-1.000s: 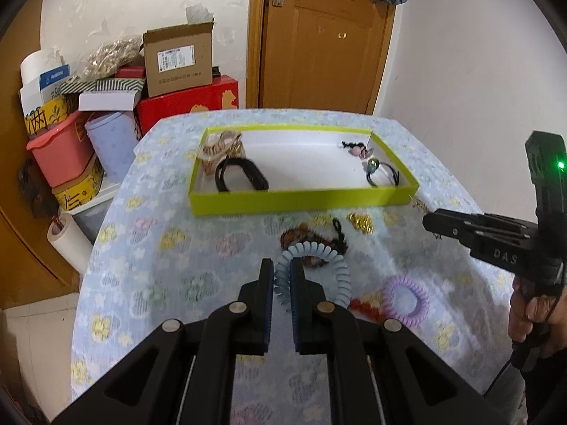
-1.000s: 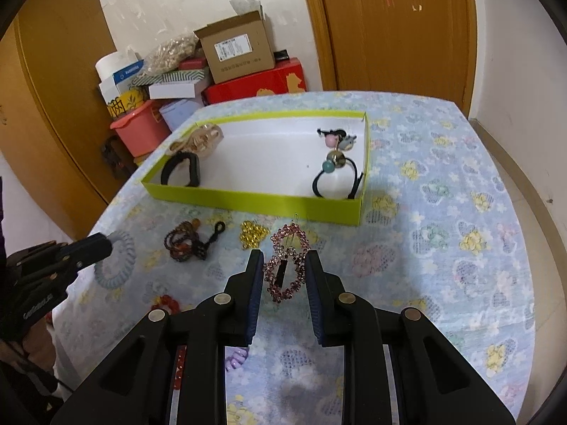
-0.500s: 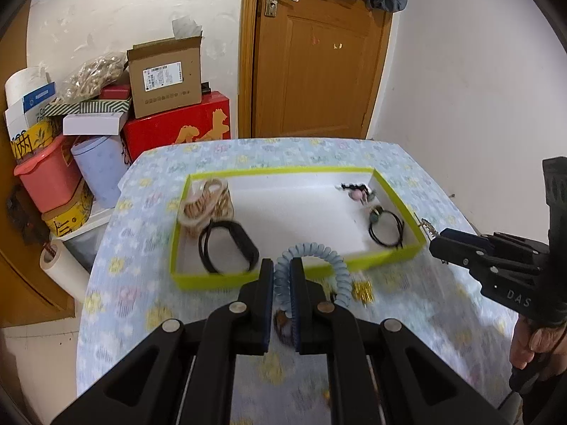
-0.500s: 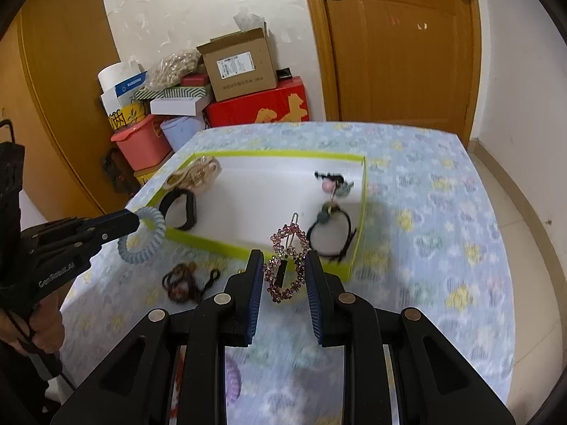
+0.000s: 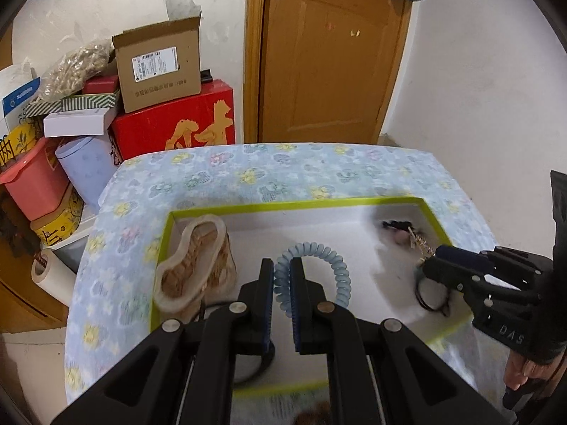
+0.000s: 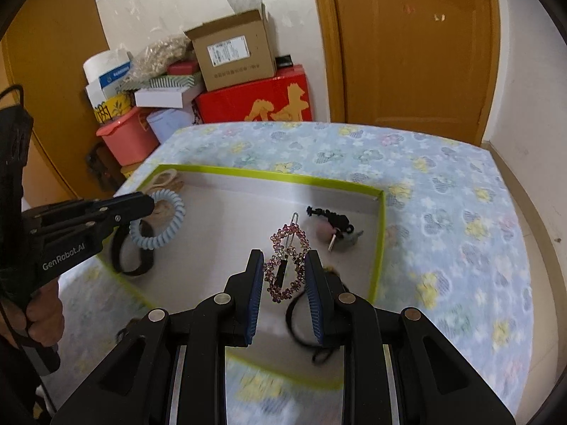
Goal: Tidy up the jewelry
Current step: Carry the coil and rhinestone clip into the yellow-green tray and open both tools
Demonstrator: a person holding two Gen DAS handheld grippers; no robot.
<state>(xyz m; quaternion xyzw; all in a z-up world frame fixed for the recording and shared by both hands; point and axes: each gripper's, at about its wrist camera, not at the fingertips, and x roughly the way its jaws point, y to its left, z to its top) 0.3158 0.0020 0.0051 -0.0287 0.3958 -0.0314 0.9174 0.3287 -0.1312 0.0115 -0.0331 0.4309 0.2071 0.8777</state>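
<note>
A lime-rimmed tray (image 5: pixel 301 206) with a white floor lies on the flowered tablecloth. My left gripper (image 5: pixel 281 265) hangs over its middle, shut on a pale blue spiral hair tie (image 5: pixel 338 265). From the right wrist view that left gripper (image 6: pixel 145 203) comes in from the left, with the spiral tie (image 6: pixel 166 228) dangling over the tray (image 6: pixel 269 176). My right gripper (image 6: pixel 284 255) is shut on a pink rhinestone hair clip (image 6: pixel 294 239) above the tray's right half. In the left wrist view the right gripper (image 5: pixel 436 264) sits at the right side.
Inside the tray lie a beige claw clip (image 5: pixel 198 265), a black band (image 6: pixel 133 260), a beaded black hair tie (image 6: pixel 333 226) and another black tie (image 5: pixel 430 299). Stacked boxes (image 5: pixel 156 67) and a wooden door (image 5: pixel 333 53) stand beyond the table. A hand (image 6: pixel 44 318) holds the left grip.
Both grippers have moved forward from above the loose items on the cloth to over the tray, each still carrying its piece. The tray now fills the near view.
</note>
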